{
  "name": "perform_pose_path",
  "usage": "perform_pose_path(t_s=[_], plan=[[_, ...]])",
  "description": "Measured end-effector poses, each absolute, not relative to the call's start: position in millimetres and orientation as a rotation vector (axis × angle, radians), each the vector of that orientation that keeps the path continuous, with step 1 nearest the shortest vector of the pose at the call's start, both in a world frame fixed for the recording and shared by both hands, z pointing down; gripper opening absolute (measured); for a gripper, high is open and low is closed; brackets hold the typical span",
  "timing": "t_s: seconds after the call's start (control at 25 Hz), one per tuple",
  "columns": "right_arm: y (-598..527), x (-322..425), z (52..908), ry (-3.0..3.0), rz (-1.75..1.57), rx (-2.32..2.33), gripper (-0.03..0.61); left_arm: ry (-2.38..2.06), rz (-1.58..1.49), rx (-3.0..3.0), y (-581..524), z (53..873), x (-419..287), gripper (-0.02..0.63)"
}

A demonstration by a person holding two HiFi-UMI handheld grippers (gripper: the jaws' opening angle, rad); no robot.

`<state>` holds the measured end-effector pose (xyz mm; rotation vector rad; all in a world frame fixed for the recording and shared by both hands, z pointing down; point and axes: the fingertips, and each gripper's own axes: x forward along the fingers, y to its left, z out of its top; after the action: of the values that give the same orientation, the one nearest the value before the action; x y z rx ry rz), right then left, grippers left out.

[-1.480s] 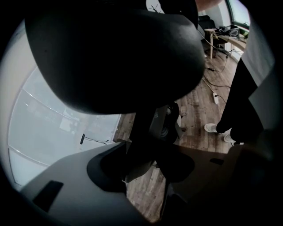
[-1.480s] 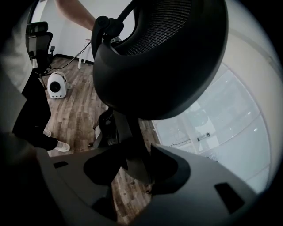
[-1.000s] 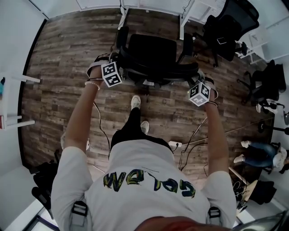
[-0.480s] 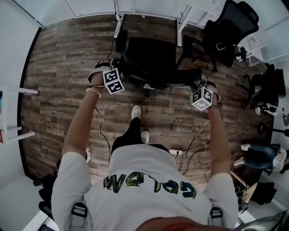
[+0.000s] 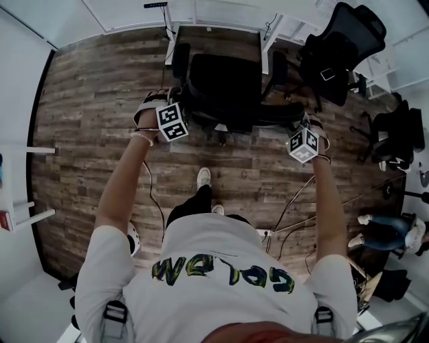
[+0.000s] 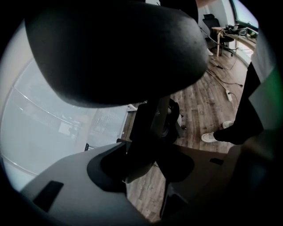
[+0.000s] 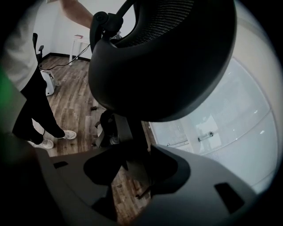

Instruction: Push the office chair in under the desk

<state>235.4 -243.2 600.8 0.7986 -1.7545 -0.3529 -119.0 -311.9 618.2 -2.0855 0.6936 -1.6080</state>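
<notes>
A dark wood-plank floor [image 5: 94, 87] is seen across most of the head view; a white desk [image 5: 214, 13] is set along its far edge, with two white legs reaching down to the planks; the black office chair [image 5: 224, 77] is placed just in front of that desk, its seat lined up between the two legs and its backrest turned toward the person [image 5: 214, 281], by whom a pale printed shirt is worn; the front of the seat is brought near the desk's edge, while most of the chair is left out on the open floor; two more black chairs [image 5: 342, 40] are parked well apart at the right, and the legs of a second person [image 5: 389, 231] are seen at the right edge; the left gripper [image 6: 143, 165] is held at the left end of the backrest and the right gripper [image 7: 132, 170] at the right end; in each gripper view a dark strut of the chair is clamped between the two grey jaws (which are spread wide by it), under the bulk of the black backrest; the marker cubes [image 5: 172, 122] are turned up toward the head camera; thin cables [image 5: 295, 201] are trailed over the floor behind the chair; a white shoe [image 5: 203, 177] is planted between the arms.
</notes>
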Motion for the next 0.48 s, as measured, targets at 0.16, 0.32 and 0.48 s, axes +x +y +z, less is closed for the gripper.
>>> perform_pose_path(t_s=[0.16,0.32,0.48], plan=[[-275,238,601,-1.74,-0.34,0.802,0.201,0.679,-1.595,-2.091,-345,616,-116,0.212],[-305,241,603,-1.733,-0.328,0.811,0.202,0.67,-1.582,-2.089,-378,618,-113,0.212],[-336,246,602,-1.725,-0.325,0.827,0.204,0.67,-1.571,-2.085,-409,616,-107,0.21]])
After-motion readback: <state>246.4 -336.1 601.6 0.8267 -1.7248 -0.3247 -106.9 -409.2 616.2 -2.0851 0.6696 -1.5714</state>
